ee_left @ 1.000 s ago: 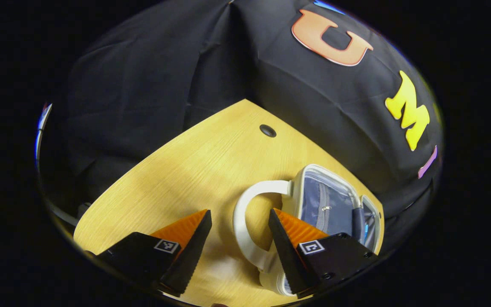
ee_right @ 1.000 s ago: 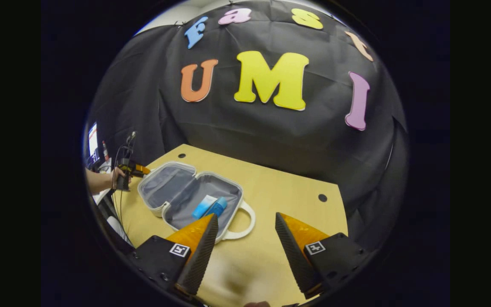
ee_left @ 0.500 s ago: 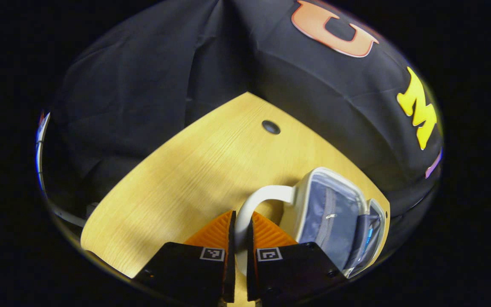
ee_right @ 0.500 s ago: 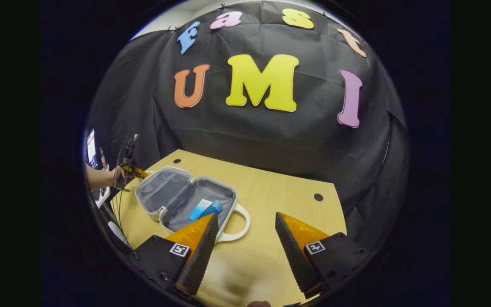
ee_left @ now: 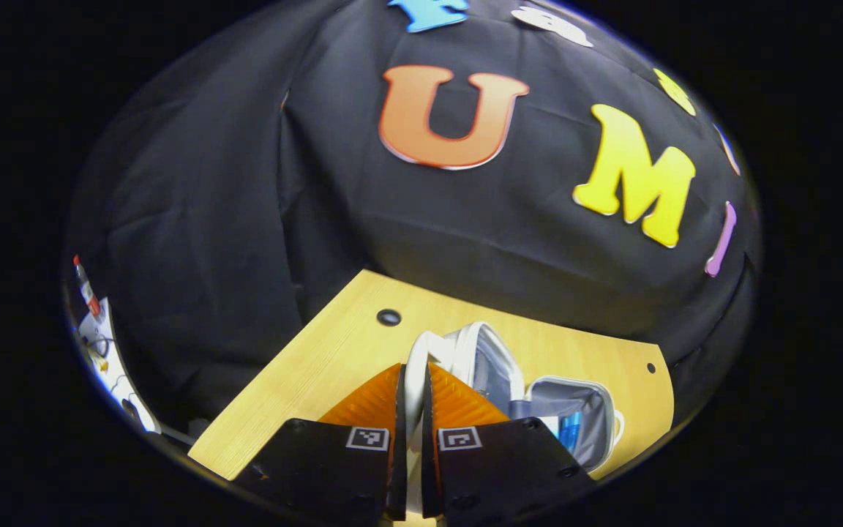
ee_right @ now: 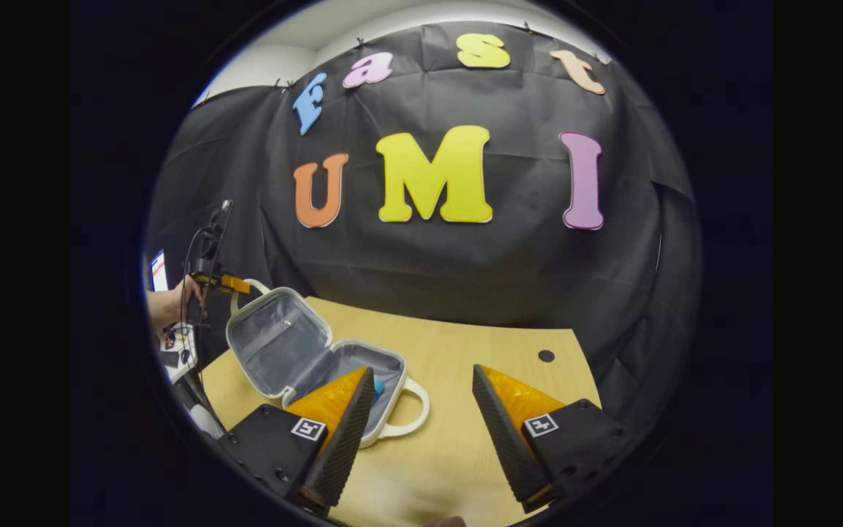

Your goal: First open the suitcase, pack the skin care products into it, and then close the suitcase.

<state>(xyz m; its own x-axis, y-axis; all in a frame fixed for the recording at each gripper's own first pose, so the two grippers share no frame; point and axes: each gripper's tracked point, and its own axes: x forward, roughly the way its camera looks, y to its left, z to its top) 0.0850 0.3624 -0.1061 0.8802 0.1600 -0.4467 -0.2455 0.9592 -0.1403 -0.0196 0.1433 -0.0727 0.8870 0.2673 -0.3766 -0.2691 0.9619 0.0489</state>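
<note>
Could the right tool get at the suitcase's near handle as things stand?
Probably yes: the right tool is open, and bare table lies between it and the near handle. The left tool grips the lid handle.

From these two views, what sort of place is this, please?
Probably a staged recording booth rather than a home: black cloth wall hung behind a bare wooden table, and a person's hand holding the left gripper on a small suitcase.
</note>
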